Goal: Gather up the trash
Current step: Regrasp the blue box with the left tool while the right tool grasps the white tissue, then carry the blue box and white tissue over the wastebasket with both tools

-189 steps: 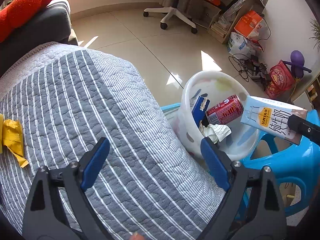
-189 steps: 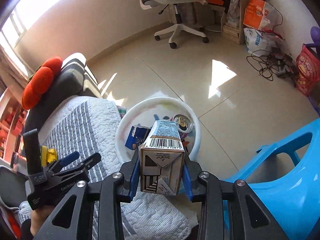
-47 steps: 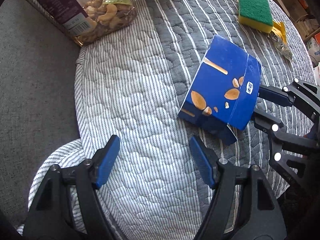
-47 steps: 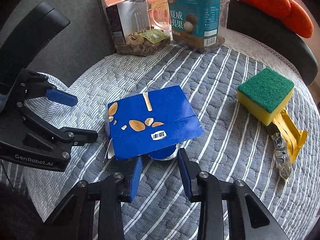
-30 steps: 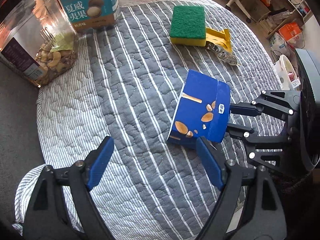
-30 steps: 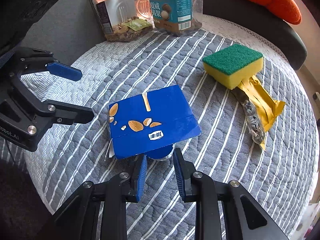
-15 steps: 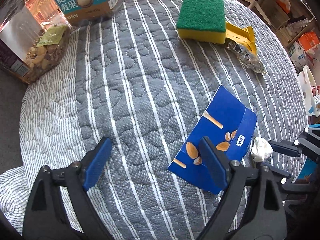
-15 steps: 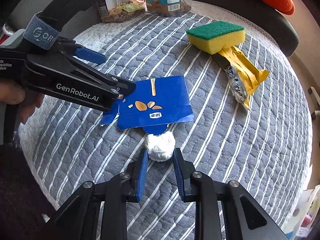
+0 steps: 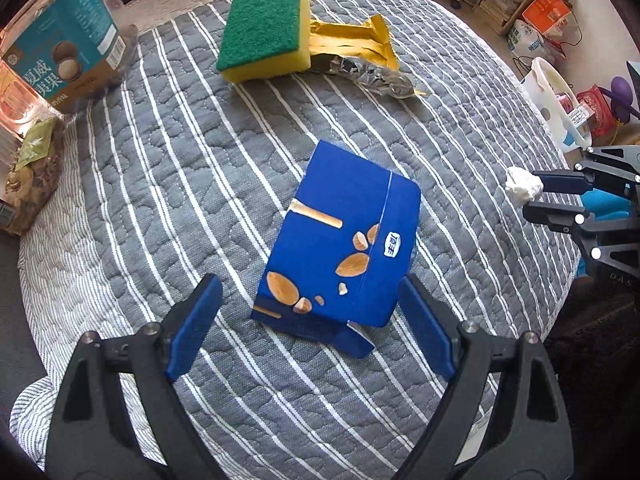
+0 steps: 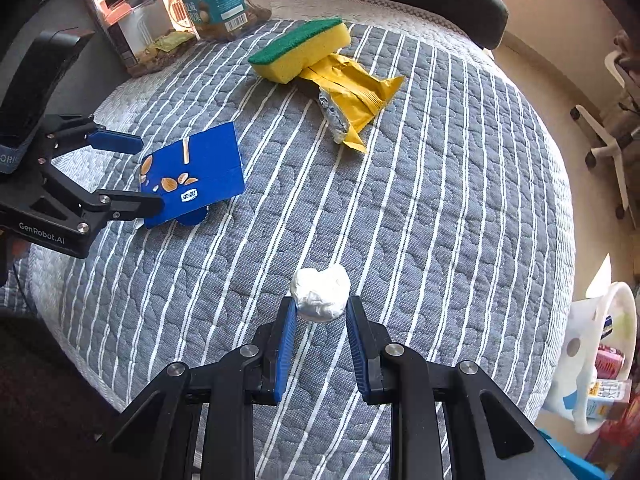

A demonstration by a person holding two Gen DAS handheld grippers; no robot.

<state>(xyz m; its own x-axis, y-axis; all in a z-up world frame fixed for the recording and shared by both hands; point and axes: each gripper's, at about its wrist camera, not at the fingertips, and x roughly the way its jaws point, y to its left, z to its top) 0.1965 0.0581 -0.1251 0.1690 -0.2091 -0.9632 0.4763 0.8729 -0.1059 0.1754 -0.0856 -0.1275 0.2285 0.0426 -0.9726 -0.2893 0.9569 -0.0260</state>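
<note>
The right gripper [image 10: 320, 322] is pinching a crumpled white paper ball [image 10: 319, 293] between its blue pads [image 10: 286, 338], jaws drawn in tight on it, and is holding the ball clear above the striped grey quilt [image 10: 440, 200]; in the left wrist view the same ball [image 9: 523, 185] is showing at the far right, past the edge of the quilt [image 9: 180, 140], at the tips of the right gripper [image 9: 534, 196].

The left gripper [image 9: 308, 320] is hanging over a flattened blue almond-printed carton [image 9: 340, 248] with its jaws standing wide apart; the carton is lying flat on the quilt between the two blue pads [image 9: 194, 322], and neither pad is pressing on it; from the right wrist view the left gripper [image 10: 136, 174] is framing the near end of that carton [image 10: 192, 174].

Further up the quilt a green-topped yellow sponge [image 9: 266, 32] is lying against a torn yellow foil wrapper [image 9: 360, 56], the two touching; the sponge [image 10: 304, 50] and the wrapper [image 10: 352, 96] are sitting well apart from the carton.

At the far left edge two clear plastic snack jars [image 10: 180, 12] are standing side by side, one with a teal label [image 9: 60, 52].

Off the right side of the quilt a white plastic bin [image 10: 600, 356] is sitting low beside it, with cartons and other trash showing inside it; the bin [image 9: 556, 104] is also appearing small in the left wrist view.
</note>
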